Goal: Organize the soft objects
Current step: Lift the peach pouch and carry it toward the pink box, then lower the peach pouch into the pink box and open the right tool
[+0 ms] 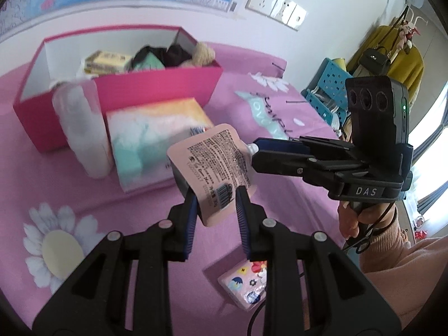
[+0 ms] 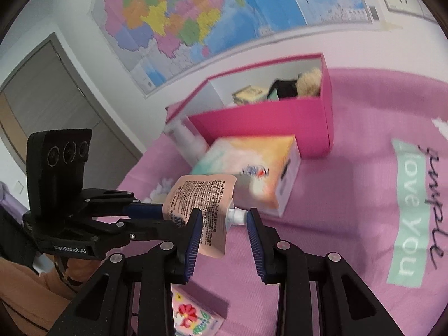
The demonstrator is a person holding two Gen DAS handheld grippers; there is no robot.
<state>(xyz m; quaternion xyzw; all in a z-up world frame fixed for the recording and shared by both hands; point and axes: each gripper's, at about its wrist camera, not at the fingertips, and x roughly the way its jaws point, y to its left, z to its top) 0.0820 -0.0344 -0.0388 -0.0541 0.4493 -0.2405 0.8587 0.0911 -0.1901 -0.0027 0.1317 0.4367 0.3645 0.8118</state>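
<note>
A pink soft pouch (image 1: 212, 168) with black print and a white spout is held in the air above the pink bed. My left gripper (image 1: 215, 210) is shut on the pouch's bottom edge. My right gripper (image 2: 224, 224) is open, its fingers on either side of the white spout (image 2: 236, 215); it shows from the side in the left wrist view (image 1: 257, 151). The pouch also shows in the right wrist view (image 2: 201, 198). Behind stands a magenta box (image 1: 156, 89) holding soft items, among them a tan plush toy (image 1: 203, 53).
A pastel tissue pack (image 1: 151, 137) and a white bottle (image 1: 81, 128) lie against the box front. A small flowered packet (image 1: 243, 285) lies on the bedsheet (image 1: 84, 190) below the grippers. A wall map, sockets and a blue crate (image 1: 327, 89) are behind.
</note>
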